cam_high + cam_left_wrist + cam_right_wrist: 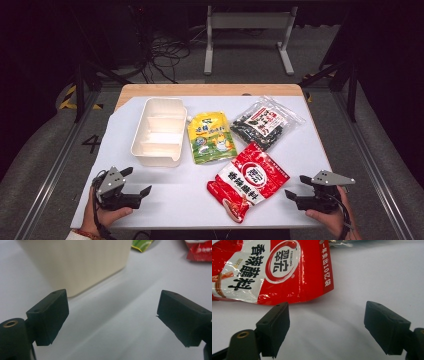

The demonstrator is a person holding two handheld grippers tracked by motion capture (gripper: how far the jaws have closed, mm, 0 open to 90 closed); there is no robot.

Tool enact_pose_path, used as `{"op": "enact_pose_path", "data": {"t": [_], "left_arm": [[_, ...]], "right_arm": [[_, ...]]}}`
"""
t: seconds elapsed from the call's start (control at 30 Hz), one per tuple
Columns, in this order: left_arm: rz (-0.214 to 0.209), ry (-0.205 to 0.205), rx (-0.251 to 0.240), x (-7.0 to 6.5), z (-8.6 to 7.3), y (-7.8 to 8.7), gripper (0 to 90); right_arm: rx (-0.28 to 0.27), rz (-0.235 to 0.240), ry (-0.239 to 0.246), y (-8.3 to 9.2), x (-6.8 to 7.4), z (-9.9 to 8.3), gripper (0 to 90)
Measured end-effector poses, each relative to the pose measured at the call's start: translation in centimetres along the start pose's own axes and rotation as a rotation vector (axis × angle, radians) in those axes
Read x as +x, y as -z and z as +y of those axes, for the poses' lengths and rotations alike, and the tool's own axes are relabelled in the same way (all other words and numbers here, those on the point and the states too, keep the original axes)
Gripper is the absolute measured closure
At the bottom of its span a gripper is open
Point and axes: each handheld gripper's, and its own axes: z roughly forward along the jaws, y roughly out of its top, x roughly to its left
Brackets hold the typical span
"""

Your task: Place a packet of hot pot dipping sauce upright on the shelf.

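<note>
High view: the white divided box (159,131) stands as the landmark on the desk (165,192); a yellow-green spouted pouch (211,136) lies just right of it, a clear bag of dark bits (265,121) farther right, and a red seasoning packet (248,180) right of the box and nearer the person.
Left gripper view: the cream wall of the box (77,262) rises close ahead, with a green corner of the pouch (142,244) and a red corner of the packet (200,251) beyond its right edge.
Right gripper view: the red packet (272,267) lies just ahead of the left finger, its print readable upside down.
Left gripper (138,182): held in a hand at the near left edge, in front of the box and apart from it; fingers (48,316) released, spread wide, nothing between.
Right gripper (296,188): held at the near right edge, well right of the box, pointing at the packet; fingers (274,328) released, nothing between.
Surface: white sheet over a wooden desk top.
Room: dark, grey floor, cables and a white frame behind the box's far side.
</note>
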Motion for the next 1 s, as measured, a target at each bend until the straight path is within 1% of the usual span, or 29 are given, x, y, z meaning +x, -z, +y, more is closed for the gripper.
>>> {"op": "enact_pose_path", "data": {"t": [0.03,0.07,0.1,0.17,0.2,0.3,0.4,0.47,0.5,0.53,0.57,0.6,0.67,0.8,0.83,0.87,1.0], "left_arm": [[-0.009,-0.006,0.003,-0.1,0.0,-0.1,11.2],[-0.009,-0.006,0.003,-0.1,0.0,-0.1,11.6],[-0.027,-0.011,0.004,-0.3,0.1,-0.3,11.5],[-0.028,-0.013,0.001,-0.4,0.2,-0.3,11.6],[-0.037,-0.012,-0.007,-0.3,0.2,-0.2,11.7],[-0.040,-0.019,0.003,-0.4,0.0,-0.2,12.2],[-0.043,-0.025,-0.004,-0.6,0.1,-0.1,12.9],[-0.049,-0.033,-0.003,-0.8,0.2,-0.1,13.4],[-0.049,-0.033,-0.003,-0.8,0.2,-0.1,13.5],[-0.058,-0.032,-0.001,-0.9,0.1,-0.1,13.5],[-0.060,-0.035,0.004,-1.0,0.2,-0.2,13.5],[-0.055,-0.040,0.007,-1.1,0.2,-0.3,13.5],[-0.061,-0.051,0.017,-1.2,0.3,-0.5,13.8],[-0.071,-0.059,0.032,-1.5,0.5,-1.0,13.9],[-0.071,-0.059,0.032,-1.5,0.5,-1.0,14.0],[-0.073,-0.071,0.037,-1.7,0.6,-1.1,14.1],[-0.083,-0.073,0.044,-1.9,0.7,-1.3,14.2]], "right_arm": [[0.002,0.005,-0.001,0.0,0.0,0.0,20.7],[0.002,0.005,-0.001,0.0,0.0,0.0,20.7],[0.009,0.006,-0.008,-0.1,0.0,-0.1,20.7],[0.014,0.020,-0.018,-0.2,0.0,-0.2,20.7],[0.014,0.019,-0.021,-0.2,0.0,-0.1,20.7],[0.024,0.034,-0.014,-0.6,0.3,0.1,20.7],[0.042,0.057,-0.020,-1.1,0.6,0.3,19.3],[0.055,0.060,-0.010,-1.4,0.9,0.3,17.7],[0.055,0.060,-0.010,-1.4,0.9,0.3,17.7],[0.057,0.063,-0.007,-1.5,1.1,0.4,18.1],[0.057,0.080,-0.015,-1.7,1.3,0.5,18.7],[0.057,0.080,-0.015,-1.7,1.3,0.5,18.7],[0.056,0.084,-0.018,-1.9,1.4,0.7,18.7],[0.048,0.114,-0.053,-2.5,1.5,1.1,18.4],[0.048,0.114,-0.053,-2.5,1.5,1.1,18.4],[0.047,0.127,-0.051,-2.9,1.9,1.4,18.6],[0.055,0.145,-0.043,-3.4,2.5,1.8,19.2]]}}
